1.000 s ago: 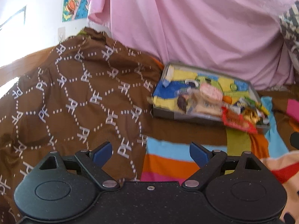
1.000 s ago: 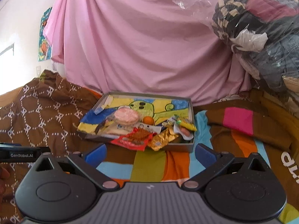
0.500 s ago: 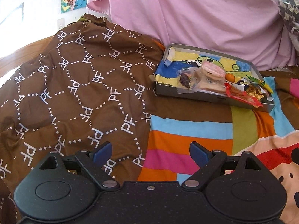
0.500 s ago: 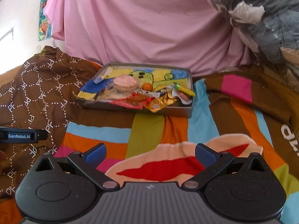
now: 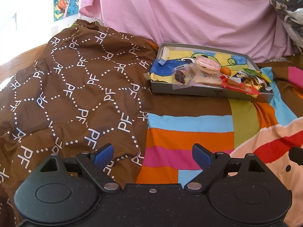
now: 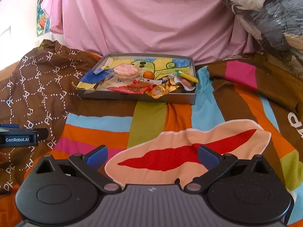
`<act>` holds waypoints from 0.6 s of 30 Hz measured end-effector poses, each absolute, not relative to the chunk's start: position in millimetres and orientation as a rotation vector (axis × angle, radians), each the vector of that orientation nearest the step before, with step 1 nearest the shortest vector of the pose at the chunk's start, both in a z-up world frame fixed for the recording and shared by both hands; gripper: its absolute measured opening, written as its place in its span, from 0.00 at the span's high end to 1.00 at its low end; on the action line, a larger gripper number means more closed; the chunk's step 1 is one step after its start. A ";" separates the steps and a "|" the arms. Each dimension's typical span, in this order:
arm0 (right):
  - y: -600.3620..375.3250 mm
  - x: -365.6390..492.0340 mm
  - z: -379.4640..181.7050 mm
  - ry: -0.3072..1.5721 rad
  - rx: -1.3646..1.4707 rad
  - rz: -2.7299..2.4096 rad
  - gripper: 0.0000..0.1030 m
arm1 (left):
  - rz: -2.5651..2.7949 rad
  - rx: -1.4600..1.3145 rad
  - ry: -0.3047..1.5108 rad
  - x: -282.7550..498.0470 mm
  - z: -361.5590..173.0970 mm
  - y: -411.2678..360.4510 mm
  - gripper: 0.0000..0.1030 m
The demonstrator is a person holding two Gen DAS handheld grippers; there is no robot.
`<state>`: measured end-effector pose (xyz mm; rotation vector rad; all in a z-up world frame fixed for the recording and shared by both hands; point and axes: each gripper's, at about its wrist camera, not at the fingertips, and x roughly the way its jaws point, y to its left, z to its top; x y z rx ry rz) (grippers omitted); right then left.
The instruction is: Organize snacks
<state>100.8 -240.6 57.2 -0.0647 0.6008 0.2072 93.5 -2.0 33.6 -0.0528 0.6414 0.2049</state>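
The left tool (image 5: 152,156) and right tool (image 6: 152,156) both gape, holding nothing, well short of the box (image 6: 187,99). The snacks (image 6: 144,84) already lie heaped along its near edge, unsorted. Left, a brown blanket (image 5: 75,87); the striped bedcover (image 6: 149,121) between is clear.

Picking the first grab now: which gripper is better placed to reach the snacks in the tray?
Right gripper, probably: open, with the tray almost straight ahead. The left gripper, also open, sees the tray off to its right.
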 end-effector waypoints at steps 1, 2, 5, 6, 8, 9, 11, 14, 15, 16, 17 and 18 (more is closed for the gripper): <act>-240.3 101.5 56.0 0.606 -0.066 0.207 0.00 | 0.201 -0.048 0.642 92.7 32.1 -2.5 0.12; -240.2 101.9 55.1 0.609 -0.064 0.205 0.00 | 0.199 -0.045 0.642 91.9 30.6 -3.1 0.12; -240.1 103.0 53.3 0.616 -0.058 0.205 0.00 | 0.202 -0.039 0.649 91.3 27.6 -3.1 0.12; -239.9 103.0 52.7 0.617 -0.058 0.204 0.00 | 0.204 -0.044 0.650 91.0 27.0 -2.2 0.12; -239.4 102.8 51.4 0.620 -0.056 0.204 0.00 | 0.205 -0.056 0.652 90.4 26.0 -0.9 0.12; -239.2 102.8 50.5 0.623 -0.055 0.204 0.00 | 0.206 -0.058 0.653 90.2 25.5 -0.6 0.12; -238.6 103.1 49.2 0.630 -0.054 0.206 0.00 | 0.204 -0.057 0.650 89.2 24.6 -1.1 0.12; -238.3 102.9 47.9 0.632 -0.049 0.209 0.00 | 0.195 -0.051 0.637 86.9 24.0 -2.8 0.12; -237.7 103.2 47.6 0.633 -0.050 0.211 0.00 | 0.191 -0.048 0.633 86.6 24.0 -3.3 0.12; -237.5 103.3 47.1 0.636 -0.053 0.213 0.00 | 0.187 -0.045 0.628 85.6 23.8 -4.2 0.12; -237.3 103.2 46.3 0.639 -0.055 0.215 0.00 | 0.183 -0.041 0.622 84.8 23.7 -5.2 0.12; -237.0 102.9 45.4 0.643 -0.054 0.220 0.00 | 0.179 -0.039 0.616 84.2 23.8 -5.9 0.12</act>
